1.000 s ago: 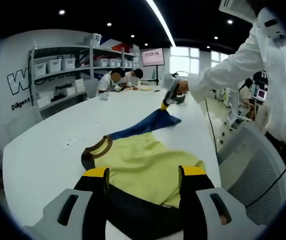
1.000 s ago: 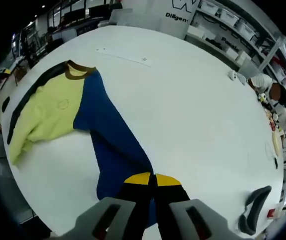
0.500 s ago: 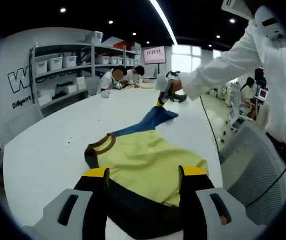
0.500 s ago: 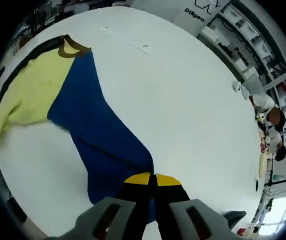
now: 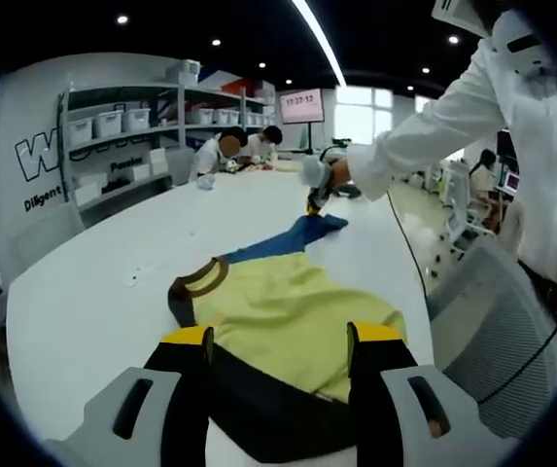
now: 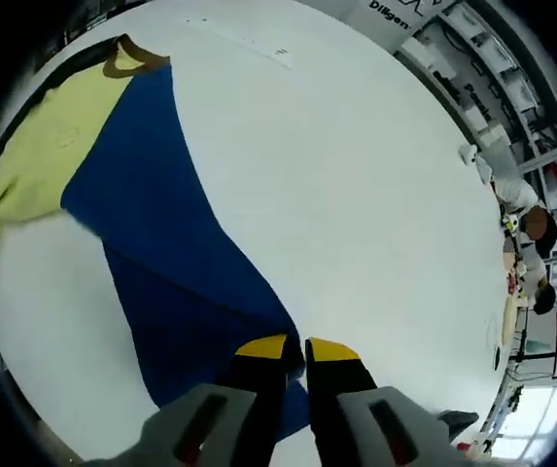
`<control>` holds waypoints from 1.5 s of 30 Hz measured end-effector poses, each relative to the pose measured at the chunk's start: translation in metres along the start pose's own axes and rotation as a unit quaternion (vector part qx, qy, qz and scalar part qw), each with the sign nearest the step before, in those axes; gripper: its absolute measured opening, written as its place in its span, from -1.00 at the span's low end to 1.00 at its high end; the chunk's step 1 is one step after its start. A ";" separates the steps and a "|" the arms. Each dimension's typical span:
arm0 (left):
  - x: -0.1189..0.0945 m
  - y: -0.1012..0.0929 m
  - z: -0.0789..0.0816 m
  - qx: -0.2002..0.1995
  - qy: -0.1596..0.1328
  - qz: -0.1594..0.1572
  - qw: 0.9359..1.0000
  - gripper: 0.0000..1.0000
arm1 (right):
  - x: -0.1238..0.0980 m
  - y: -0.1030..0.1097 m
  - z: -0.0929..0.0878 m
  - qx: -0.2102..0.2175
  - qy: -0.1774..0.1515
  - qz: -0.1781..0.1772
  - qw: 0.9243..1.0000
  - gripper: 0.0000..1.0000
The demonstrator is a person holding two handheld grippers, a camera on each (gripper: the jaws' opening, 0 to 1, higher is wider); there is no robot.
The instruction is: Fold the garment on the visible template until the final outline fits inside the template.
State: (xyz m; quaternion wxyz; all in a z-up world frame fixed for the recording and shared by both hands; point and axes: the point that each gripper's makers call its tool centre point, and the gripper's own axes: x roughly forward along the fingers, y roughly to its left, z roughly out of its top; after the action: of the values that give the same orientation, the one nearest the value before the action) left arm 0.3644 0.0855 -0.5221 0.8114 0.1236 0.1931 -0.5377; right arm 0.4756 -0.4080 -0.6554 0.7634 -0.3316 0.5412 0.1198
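A long-sleeved garment lies on the white table point(image 5: 84, 311), with a yellow body point(image 5: 288, 316), a brown collar point(image 5: 198, 282) and black trim near me. My left gripper point(image 5: 280, 336) hovers open over the black and yellow hem, one jaw on each side. The blue sleeve point(image 5: 293, 235) stretches away to my right gripper point(image 5: 314, 206), held by a person in a white coat. In the right gripper view, my right gripper point(image 6: 297, 348) is shut on the end of the blue sleeve point(image 6: 161, 243). The cloth runs taut to the yellow body point(image 6: 35, 156) at far left.
Shelves with white bins point(image 5: 113, 126) line the left wall. Two people sit at the table's far end point(image 5: 234, 151). A grey mesh chair point(image 5: 511, 331) stands by the table's right edge. Small printed marks point(image 6: 280, 51) sit on the table beyond the collar.
The right gripper has drawn the blue sleeve further out from the body, so the sleeve lies longer and straighter. The left gripper has stayed over the hem.
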 end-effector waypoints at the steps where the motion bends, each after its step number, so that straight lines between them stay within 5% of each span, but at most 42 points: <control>1: 0.001 0.000 0.000 -0.001 0.000 -0.001 1.000 0.05 | 0.000 -0.001 0.000 -0.001 -0.001 -0.001 1.000 -0.85; 14: 0.003 0.000 0.012 0.006 -0.011 -0.004 1.000 0.05 | -0.019 -0.008 0.008 0.020 -0.044 -0.006 0.999 -0.81; 27: 0.003 -0.011 0.020 0.014 -0.022 -0.013 1.000 0.04 | -0.035 0.014 -0.030 0.061 -0.050 0.009 0.997 -0.81; 45: -0.007 -0.016 0.025 0.022 -0.028 -0.013 0.999 0.04 | -0.061 0.066 0.042 0.035 -0.130 0.046 0.990 -0.74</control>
State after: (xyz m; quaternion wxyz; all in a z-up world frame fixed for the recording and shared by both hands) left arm 0.3519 0.0751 -0.4961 0.8065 0.1239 0.1596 -0.5557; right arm 0.4473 -0.3210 -0.6169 0.8323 -0.2612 0.4555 0.1779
